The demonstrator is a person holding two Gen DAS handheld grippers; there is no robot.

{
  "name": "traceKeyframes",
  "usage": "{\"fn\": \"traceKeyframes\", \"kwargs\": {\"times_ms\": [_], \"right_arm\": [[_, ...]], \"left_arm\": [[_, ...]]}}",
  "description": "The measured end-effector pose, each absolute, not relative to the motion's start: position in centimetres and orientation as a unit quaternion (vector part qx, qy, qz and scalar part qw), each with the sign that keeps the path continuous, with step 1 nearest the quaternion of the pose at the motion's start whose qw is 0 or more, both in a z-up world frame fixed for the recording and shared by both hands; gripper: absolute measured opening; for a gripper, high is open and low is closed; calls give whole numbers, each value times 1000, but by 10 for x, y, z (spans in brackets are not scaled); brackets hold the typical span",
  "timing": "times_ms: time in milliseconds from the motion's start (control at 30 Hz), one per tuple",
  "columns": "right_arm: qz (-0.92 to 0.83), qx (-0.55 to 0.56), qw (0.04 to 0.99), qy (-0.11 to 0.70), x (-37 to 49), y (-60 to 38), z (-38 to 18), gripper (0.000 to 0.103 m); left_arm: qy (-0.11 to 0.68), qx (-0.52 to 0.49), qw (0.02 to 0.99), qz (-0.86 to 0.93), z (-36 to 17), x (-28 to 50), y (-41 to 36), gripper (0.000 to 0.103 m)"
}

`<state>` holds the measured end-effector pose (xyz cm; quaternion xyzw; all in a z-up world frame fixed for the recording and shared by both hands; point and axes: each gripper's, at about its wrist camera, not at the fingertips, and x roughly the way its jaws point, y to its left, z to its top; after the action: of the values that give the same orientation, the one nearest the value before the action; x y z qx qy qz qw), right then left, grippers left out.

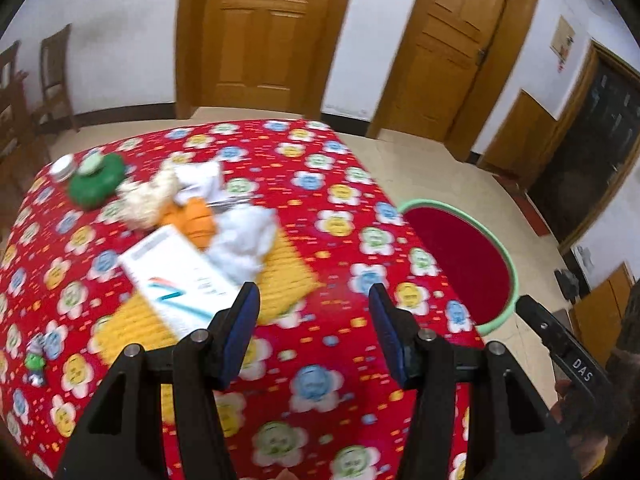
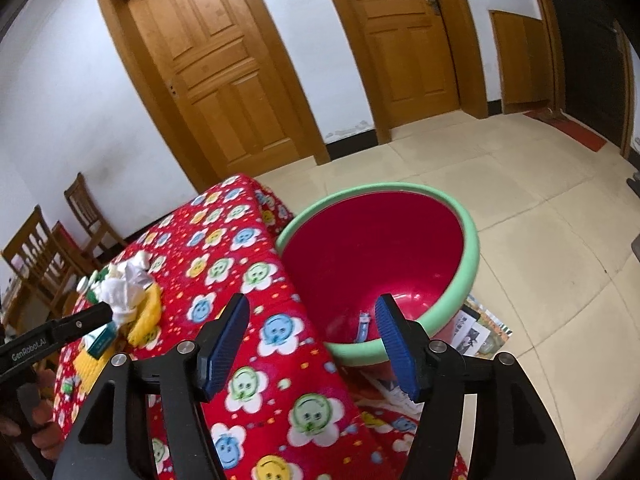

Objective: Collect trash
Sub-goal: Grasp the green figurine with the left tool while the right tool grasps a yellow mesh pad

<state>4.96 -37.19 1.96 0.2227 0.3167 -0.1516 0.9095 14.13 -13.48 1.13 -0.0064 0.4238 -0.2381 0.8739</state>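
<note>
L gripper (image 1: 314, 300) w/ blue-padded fingers half open, empty, over red flower-print table (image 1: 320, 360); white carton (image 1: 180, 276) & crumpled tissues (image 1: 244, 236) mid-table. R gripper (image 2: 312, 312), marked "DAS", gaping, empty, above red green-rimmed basin (image 2: 472, 256) beside the table's edge.

Trash pile (image 1: 208, 216) crowded the worktop (image 1: 320, 208) centre w/ green lid (image 1: 94, 184) behind it. Cloth right of pile lay bare up to the basin (image 2: 460, 280), whose mouth stood unblocked below the worktop edge.

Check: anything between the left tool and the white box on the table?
Nothing. In the left wrist view the left tool hangs open beside the white box; only yellow mat and tablecloth between.
</note>
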Motion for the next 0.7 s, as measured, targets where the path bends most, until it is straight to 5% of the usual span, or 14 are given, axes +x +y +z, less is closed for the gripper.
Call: {"fn": "traceKeyframes", "kwargs": {"times_ms": [700], "right_arm": [[-97, 190, 909, 359, 74, -312, 11, 67]], "left_arm": [[424, -54, 903, -45, -11, 146, 34, 57]]}}
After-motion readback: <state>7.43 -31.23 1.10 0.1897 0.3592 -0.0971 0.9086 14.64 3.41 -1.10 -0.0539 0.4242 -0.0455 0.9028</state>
